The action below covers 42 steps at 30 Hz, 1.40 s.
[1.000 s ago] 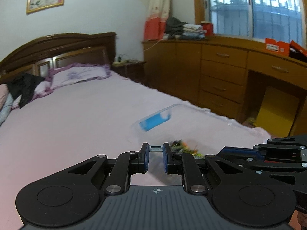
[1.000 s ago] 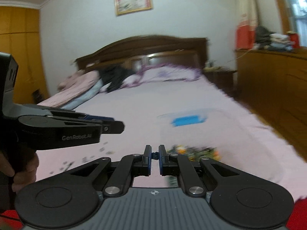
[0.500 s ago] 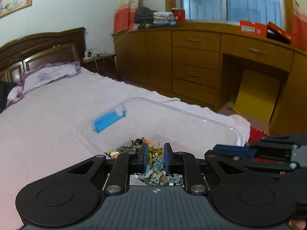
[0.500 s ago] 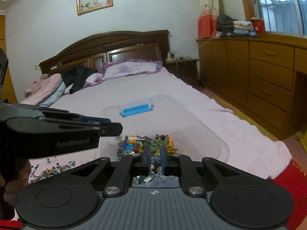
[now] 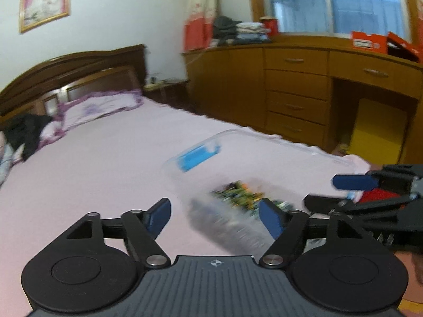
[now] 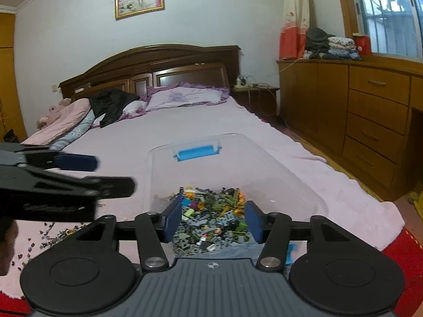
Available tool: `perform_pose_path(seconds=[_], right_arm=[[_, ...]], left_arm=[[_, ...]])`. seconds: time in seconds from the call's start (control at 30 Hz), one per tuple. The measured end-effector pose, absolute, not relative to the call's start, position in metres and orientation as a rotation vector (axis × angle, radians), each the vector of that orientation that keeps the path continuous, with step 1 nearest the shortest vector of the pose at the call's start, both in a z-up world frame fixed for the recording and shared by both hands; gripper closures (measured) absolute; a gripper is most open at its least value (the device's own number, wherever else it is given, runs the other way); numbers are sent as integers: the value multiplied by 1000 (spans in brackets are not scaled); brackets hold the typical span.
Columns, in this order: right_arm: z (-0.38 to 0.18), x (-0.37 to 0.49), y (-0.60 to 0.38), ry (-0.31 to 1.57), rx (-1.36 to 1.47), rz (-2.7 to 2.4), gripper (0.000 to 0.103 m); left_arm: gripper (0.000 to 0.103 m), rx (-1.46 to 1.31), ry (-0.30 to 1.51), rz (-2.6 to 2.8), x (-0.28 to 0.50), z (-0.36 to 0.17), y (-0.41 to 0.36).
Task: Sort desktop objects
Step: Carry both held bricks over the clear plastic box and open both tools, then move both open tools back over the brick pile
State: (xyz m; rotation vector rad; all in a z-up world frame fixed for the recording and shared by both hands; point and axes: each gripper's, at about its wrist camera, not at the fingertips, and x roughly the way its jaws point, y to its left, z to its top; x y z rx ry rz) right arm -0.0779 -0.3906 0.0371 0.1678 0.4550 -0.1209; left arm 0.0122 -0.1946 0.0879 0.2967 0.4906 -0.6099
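Note:
A clear plastic bin (image 6: 280,169) with a blue handle (image 6: 197,153) lies on the pink bed sheet. A heap of small mixed toy bricks (image 6: 211,211) fills its near end. My right gripper (image 6: 213,219) hovers open over that heap, nothing between its blue pads. My left gripper (image 6: 105,174) comes in from the left, beside the bin. In the blurred left wrist view my left gripper (image 5: 215,212) is wide open and empty in front of the bin (image 5: 264,142) and bricks (image 5: 240,194). My right gripper (image 5: 335,191) shows at the right edge.
Loose small bricks (image 6: 47,235) lie scattered on the sheet left of the bin. Pillows (image 6: 185,96) and clothes are piled at the headboard. A wooden dresser (image 6: 370,105) runs along the right. Red fabric (image 6: 396,251) edges the bed's near corner.
Both grippers, nearly shut half a second ago, now stand wide open over the bin's near end. The left wrist view has swung and lifted, blurring the bin.

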Motion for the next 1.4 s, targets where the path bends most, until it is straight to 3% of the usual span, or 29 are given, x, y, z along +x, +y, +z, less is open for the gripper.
perform_pose_path(seconds=[0.2,0.4,0.63,0.87,0.93,1.07,1.33,1.4], right_arm=[[52,-85,-364,426,197,-44,38],[61,-91,-313,430,237,154,35],[40,-71,-225,679,-34,333,34],[-8,-36,-212,942,-15,305,37],[-17,-30,-213,960,-27,290,39],[-32,-29,-216,986,-53,303,40],[-50,-31,-219,987,-45,313,37],[-51,-32,-219,981,-42,316,36]], left_arm=[[8,298,558,-455,-7,80,-127],[7,255,682,-244,-27,58,-51],[4,197,793,-160,-43,39,1],[2,212,868,-169,-42,11,2],[6,215,877,-174,-41,4,0],[31,221,895,-185,-39,-11,-4],[32,247,895,-233,-34,-26,-17],[43,254,893,-246,-33,-30,-21]])
